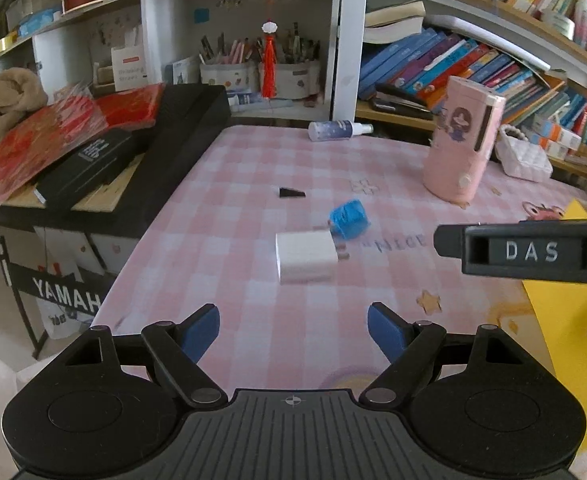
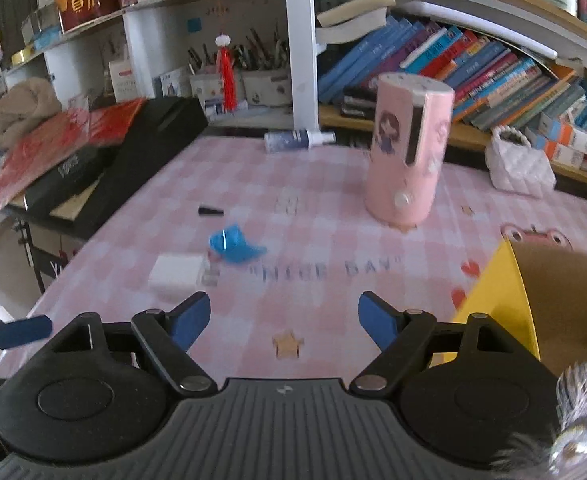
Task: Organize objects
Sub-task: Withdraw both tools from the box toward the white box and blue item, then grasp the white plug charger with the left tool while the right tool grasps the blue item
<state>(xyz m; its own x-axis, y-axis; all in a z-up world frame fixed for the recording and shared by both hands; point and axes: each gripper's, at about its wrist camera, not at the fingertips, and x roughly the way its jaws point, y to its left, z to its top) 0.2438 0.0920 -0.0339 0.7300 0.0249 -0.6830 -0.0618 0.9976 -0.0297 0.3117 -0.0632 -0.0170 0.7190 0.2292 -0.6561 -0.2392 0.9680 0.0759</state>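
Left gripper (image 1: pixel 293 330) spread wide, holding nothing, over the pink checked cloth (image 1: pixel 221 216); right gripper (image 2: pixel 284 320) just as wide and bare. Mid-frame lies a blocky white charger (image 1: pixel 306 256), touching a crumpled blue wad (image 1: pixel 349 218), blurred; a small black wedge (image 1: pixel 291 193) sits apart; a smooth pink cylinder (image 2: pixel 407 152) stands upright; a yellow box (image 2: pixel 501 300) is cut off lower right

White block (image 1: pixel 306 255) lies flat mid-tabletop, blue crumpled piece (image 1: pixel 348 218) just beside it; small black wedge (image 1: pixel 291 193) lies apart, farther back.
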